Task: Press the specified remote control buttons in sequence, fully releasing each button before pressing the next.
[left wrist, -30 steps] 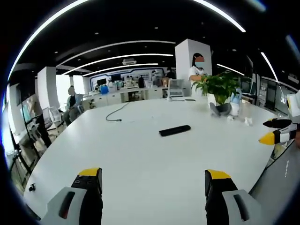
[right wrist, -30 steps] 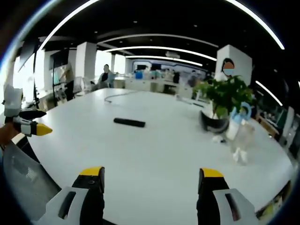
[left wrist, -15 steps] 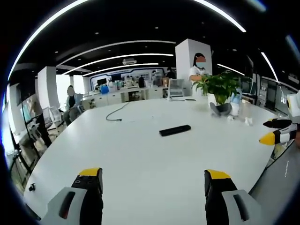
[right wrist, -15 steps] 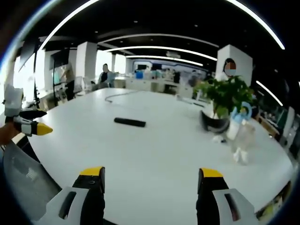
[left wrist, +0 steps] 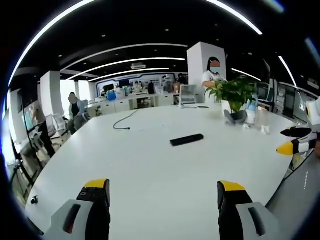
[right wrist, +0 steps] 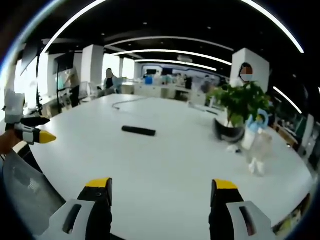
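- The remote control (left wrist: pixel 186 139) lies flat on the white table (left wrist: pixel 150 170), a slim black bar near the table's middle, with bare tabletop all around it.
- In the left gripper view, the left gripper (left wrist: pixel 162 192) hangs over the near table edge with its yellow-tipped jaws spread wide apart and nothing between them; the remote lies well ahead at about 12 to 1 o'clock, its long axis running crosswise with the right end tipped slightly away.
- In the right gripper view, the right gripper (right wrist: pixel 161 191) is likewise spread apart and empty; the remote (right wrist: pixel 138 131) sits well ahead at about 11 o'clock, again crosswise to the jaws.
- Each gripper also enters the other's view at the side: the right gripper (left wrist: pixel 295 140) at 3 o'clock, the left gripper (right wrist: pixel 31 130) at 9 o'clock.
- Neither gripper looks clearly nearer; both are well apart from the remote, so no button has been reached yet, and its buttons are too small to make out.
- A potted plant (right wrist: pixel 239 107) and a cable (left wrist: pixel 122 120) stand beyond the remote, clear of a straight reach.
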`<state>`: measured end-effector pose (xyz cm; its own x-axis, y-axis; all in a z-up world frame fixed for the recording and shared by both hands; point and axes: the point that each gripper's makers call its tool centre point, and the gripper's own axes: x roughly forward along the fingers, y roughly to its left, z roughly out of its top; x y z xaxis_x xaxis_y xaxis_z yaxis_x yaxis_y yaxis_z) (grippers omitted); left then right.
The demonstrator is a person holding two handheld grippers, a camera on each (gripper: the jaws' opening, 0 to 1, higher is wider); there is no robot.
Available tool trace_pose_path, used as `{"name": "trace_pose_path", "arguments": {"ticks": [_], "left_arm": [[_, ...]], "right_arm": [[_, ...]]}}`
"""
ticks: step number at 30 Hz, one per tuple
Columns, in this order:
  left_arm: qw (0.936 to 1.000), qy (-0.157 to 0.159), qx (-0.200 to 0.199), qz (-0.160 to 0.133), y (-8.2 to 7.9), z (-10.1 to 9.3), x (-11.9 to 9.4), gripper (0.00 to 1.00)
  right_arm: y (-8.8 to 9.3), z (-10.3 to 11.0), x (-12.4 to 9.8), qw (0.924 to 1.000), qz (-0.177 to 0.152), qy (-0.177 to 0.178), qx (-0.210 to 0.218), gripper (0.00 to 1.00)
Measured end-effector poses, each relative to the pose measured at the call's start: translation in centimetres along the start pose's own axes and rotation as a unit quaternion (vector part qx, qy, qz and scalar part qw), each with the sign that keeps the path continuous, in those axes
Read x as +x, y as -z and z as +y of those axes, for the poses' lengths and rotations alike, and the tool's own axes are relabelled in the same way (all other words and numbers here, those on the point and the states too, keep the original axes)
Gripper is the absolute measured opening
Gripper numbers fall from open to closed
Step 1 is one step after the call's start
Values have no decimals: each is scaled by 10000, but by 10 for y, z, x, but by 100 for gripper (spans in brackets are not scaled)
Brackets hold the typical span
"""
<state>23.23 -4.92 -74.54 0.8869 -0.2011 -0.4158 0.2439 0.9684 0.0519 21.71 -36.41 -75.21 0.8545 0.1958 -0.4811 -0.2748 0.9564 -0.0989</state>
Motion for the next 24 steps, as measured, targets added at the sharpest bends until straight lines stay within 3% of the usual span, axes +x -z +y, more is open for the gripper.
{"name": "trace_pose_path", "arguments": {"ticks": [15,24], "left_arm": [[9996,-228,142,-133,-8,7,-2,88],[9992,-59,288,-257,-21,-1,0,88]], "right_arm": [[1,2,1,10000,29,-26,-81,79],[1,3,1,9999,56,-55,-101,79]]}}
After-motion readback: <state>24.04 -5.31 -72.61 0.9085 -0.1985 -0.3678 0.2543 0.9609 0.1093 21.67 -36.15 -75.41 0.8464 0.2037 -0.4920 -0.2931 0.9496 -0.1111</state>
